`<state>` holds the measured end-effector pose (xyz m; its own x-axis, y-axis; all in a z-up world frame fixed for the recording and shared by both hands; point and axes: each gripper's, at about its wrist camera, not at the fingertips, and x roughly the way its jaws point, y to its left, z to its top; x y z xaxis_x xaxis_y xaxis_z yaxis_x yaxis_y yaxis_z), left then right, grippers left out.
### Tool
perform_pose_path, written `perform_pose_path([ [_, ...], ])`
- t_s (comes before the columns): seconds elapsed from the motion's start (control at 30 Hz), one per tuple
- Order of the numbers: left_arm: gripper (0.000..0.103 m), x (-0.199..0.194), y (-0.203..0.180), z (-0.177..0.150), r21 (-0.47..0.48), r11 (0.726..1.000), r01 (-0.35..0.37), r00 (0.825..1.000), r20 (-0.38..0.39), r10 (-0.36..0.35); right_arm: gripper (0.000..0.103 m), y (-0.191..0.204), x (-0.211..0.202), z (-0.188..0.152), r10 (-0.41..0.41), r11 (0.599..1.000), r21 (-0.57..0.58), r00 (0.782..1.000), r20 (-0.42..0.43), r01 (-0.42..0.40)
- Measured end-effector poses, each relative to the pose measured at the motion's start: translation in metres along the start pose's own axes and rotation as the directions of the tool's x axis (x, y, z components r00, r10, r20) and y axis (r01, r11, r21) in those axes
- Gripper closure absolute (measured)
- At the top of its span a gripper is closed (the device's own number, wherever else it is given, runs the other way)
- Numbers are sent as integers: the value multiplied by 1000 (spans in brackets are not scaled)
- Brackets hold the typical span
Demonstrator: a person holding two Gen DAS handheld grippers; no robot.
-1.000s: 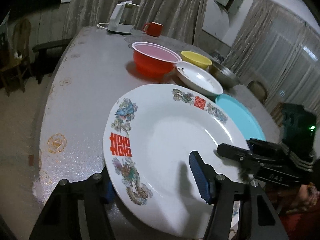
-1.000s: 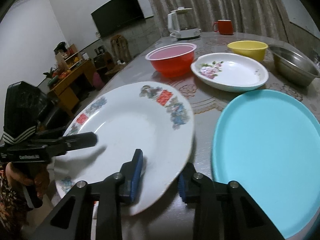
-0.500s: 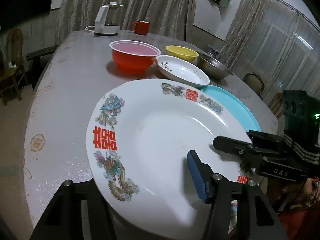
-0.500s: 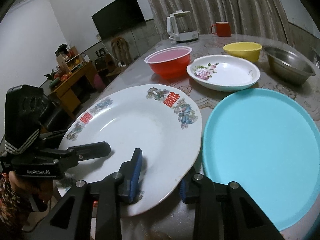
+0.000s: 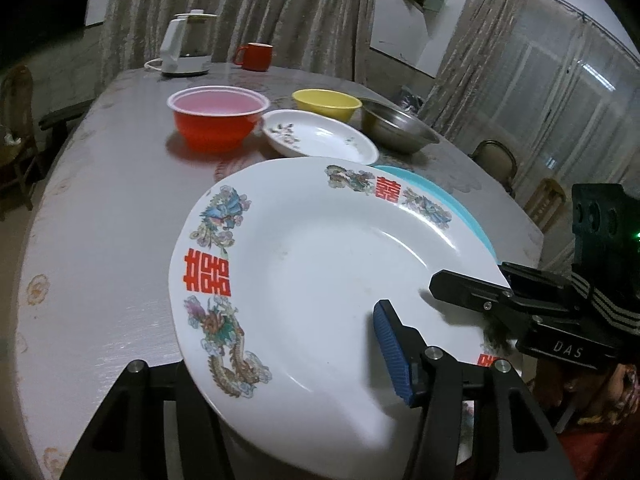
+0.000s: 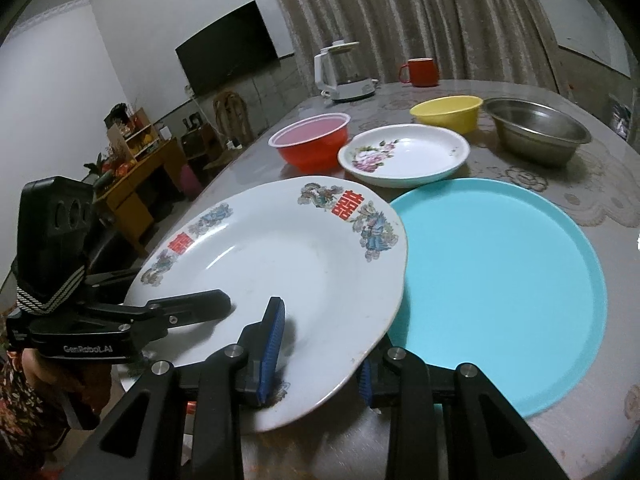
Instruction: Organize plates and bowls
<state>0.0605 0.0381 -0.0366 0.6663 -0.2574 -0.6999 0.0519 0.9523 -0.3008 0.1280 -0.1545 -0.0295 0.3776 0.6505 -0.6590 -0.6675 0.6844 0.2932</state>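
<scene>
A large white plate (image 5: 320, 260) (image 6: 272, 256) with red characters and dragon prints hangs tilted above the table's near edge. My left gripper (image 5: 288, 356) is shut on its near-left rim, one blue pad on top and the other finger hidden beneath. My right gripper (image 6: 320, 360) is shut on its near-right rim, one pad above and one below. Each gripper also shows in the other's view, left gripper (image 6: 192, 308), right gripper (image 5: 460, 288). The plate's right edge overlaps the left rim of a teal plate (image 6: 500, 280) (image 5: 432, 186) lying flat on the table.
Behind stand a red bowl (image 6: 310, 144), a small flowered white plate (image 6: 404, 156), a yellow bowl (image 6: 446, 114) and a steel bowl (image 6: 536, 130). A white kettle (image 6: 344, 72) and a red mug (image 6: 418, 72) are at the table's (image 5: 100, 200) far end. Chairs surround it.
Both grippers have carried the large white plate to the right and slightly up. A gap separated it from the teal plate; now its edge overlaps that plate's rim.
</scene>
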Motion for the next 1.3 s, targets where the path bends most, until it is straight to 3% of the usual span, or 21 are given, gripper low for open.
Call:
perform_pose_path([
  [0.33,45,22,-42,22,59,997,48,999,-13,-47,72,-31,-32,4,-58,997,45,997,41,57],
  [0.7,45,72,-82,44,54,994,90,994,-66,-87,72,-90,-48,7,-149,982,125,988,44,143],
  [1.3,45,102,-107,48,74,997,13,998,-66,-8,72,-133,-35,8,-198,963,187,980,-6,196],
])
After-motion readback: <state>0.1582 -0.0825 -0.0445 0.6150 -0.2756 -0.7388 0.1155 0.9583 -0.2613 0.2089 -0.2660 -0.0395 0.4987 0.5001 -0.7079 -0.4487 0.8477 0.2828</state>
